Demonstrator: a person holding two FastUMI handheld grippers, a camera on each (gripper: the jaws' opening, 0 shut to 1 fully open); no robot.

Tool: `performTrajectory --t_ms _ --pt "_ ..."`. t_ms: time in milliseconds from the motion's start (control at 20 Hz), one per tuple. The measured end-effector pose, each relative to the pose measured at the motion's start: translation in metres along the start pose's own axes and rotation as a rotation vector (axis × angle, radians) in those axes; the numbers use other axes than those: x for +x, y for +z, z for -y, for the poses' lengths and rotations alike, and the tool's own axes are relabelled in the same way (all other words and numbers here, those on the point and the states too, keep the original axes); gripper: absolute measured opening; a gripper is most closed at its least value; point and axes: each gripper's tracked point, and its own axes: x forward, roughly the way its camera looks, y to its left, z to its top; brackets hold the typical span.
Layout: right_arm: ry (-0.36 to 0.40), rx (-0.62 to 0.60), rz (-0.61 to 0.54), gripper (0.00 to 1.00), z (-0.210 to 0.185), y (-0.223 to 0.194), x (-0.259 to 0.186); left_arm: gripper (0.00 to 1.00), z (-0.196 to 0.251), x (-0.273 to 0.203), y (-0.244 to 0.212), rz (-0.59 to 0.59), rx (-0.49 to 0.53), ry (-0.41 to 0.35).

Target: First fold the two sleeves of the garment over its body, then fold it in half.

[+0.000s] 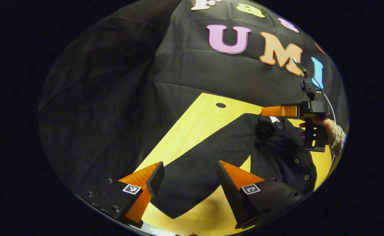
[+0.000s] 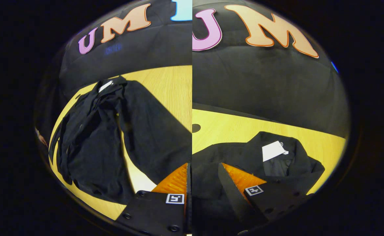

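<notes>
A pale wooden table [image 1: 205, 114] (with a small dark hole near its far edge) carries a black garment [image 1: 211, 154] spread flat, one sleeve reaching left.

Black cloth wall [image 1: 185, 78] fills the upper frame of the left gripper view, creased and hanging in folds, darker at far left. Below it, a light wooden table [image 1: 198, 124] with visible grain runs from centre to lower right; a dark round hole [image 1: 220, 105] sits near its far edge. In the right gripper view the table [image 2: 237, 127] lies across mid-frame under the wall [image 2: 264, 85]. Lighting warm, dim at the edges.
</notes>
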Motion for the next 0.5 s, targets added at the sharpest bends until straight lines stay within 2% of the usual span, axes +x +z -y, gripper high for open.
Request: performTrajectory --t_ms 50,100,350,500 --pt "-0.005 0.007 0.0 0.02 0.003 0.0 -0.003 0.95 -0.001 0.0 -0.001 -0.002 0.005 0.002" --pt "-0.006 0.02 -0.005 0.52 0.003 0.0 -0.006 0.95 -0.002 0.0 -0.002 -0.004 0.009 0.004" --pt "-0.036 0.03 0.033 0.52 0.013 0.01 -0.024 0.95 -0.006 -0.002 -0.017 -0.035 -0.001 0.011" --pt "-0.049 0.027 0.056 0.52 0.018 0.016 -0.042 0.94 -0.015 -0.002 -0.033 -0.067 -0.008 0.041"
